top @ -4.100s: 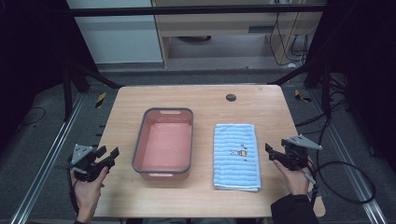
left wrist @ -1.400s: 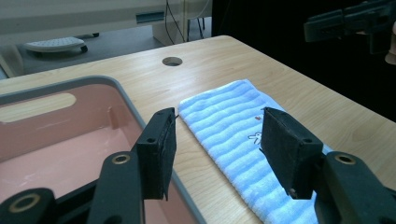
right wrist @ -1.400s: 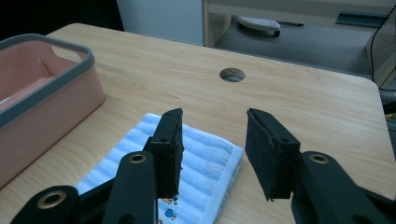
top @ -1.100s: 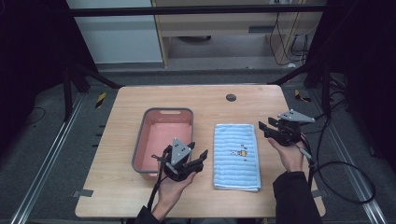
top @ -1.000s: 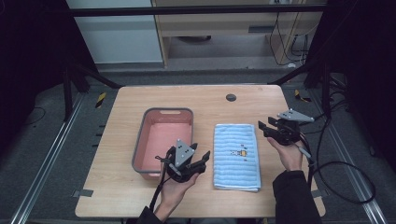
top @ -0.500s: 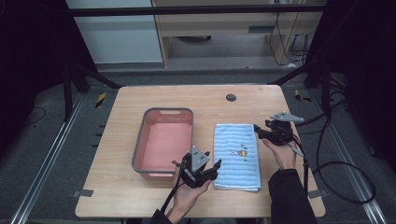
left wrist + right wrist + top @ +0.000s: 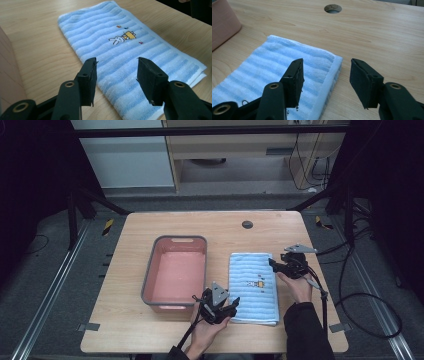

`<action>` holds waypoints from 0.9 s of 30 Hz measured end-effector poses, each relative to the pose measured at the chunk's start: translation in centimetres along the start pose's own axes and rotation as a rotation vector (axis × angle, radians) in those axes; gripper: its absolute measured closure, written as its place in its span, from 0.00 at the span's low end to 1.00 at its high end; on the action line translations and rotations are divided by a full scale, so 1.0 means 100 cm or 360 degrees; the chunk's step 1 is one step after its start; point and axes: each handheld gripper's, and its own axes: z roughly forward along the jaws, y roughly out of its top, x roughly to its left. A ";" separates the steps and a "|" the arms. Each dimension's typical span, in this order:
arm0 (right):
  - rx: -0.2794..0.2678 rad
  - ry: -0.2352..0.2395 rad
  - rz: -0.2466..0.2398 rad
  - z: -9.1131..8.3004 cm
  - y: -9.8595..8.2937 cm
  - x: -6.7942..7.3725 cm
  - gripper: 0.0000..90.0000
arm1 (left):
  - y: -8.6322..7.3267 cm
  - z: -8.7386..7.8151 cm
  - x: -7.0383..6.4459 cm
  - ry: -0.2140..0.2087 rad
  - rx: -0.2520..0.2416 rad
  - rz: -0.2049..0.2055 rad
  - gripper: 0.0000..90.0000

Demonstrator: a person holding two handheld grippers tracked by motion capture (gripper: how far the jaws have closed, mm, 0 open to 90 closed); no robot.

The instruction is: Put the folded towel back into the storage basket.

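Nearest the table's front edge, the left gripper is held with jaws apart at the near left corner of the folded light-blue striped terry towel, which lies right of centre. The cloth is judged soft, light and limp, best pinched at corners. The right gripper, likewise agape, is poised at the towel's far right corner. Beside it sits the pink plastic basin with grey rim.

Wooden table, pink basin beside folded blue striped towel
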 end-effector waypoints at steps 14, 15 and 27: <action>0.0094 -0.0011 0.0019 0.013 -0.016 -0.004 0.52 | -0.016 0.015 -0.002 0.0042 0.0083 -0.0020 0.56; 0.0102 -0.0010 0.0013 0.014 -0.016 -0.003 0.52 | -0.017 0.016 -0.002 0.0050 0.0095 -0.0017 0.56; 0.0216 0.0029 -0.0040 0.028 -0.024 0.008 0.56 | -0.027 0.022 0.003 0.0065 0.0178 -0.0034 0.56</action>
